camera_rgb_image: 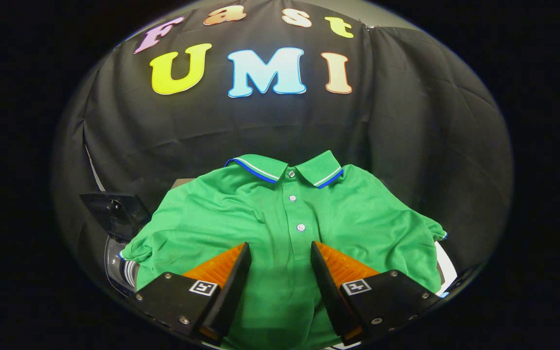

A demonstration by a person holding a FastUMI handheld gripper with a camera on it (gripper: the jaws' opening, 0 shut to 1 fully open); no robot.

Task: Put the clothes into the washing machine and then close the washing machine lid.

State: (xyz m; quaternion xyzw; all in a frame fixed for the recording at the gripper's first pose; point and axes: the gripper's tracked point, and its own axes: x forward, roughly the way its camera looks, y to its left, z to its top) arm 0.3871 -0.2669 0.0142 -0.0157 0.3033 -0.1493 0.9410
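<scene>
**Polo shirt lies spread beneath your spread fingers**

Polo shirt (280, 228) in bright green lies face up and laid out flat, its collar at the far end toward the black cloth wall (406, 136) and its hem running near, under your hand-held gripper (280, 253). The collar carries blue and white edging, and three pale buttons run down the placket, the nearest one just ahead of the gap between your fingers. Both short sleeves are spread outward, the left one draping close to the washing machine (119, 265) and the right one reaching over a white surface (447, 270) that peeks out at the shirt's right edge.

Your hand-held gripper is released: its two fingers (234, 272) stand well apart, one on either side of the placket, with green fabric showing plainly in the gap between them. Whether the fingers touch the cloth or hover just over it cannot be told from this view, but nothing is pinched.

At the near left, beside the left sleeve, you can see part of the washing machine, a curved pale rim with a dark panel (114, 211) standing tilted above it. How the panel connects to the machine is not clear.
</scene>
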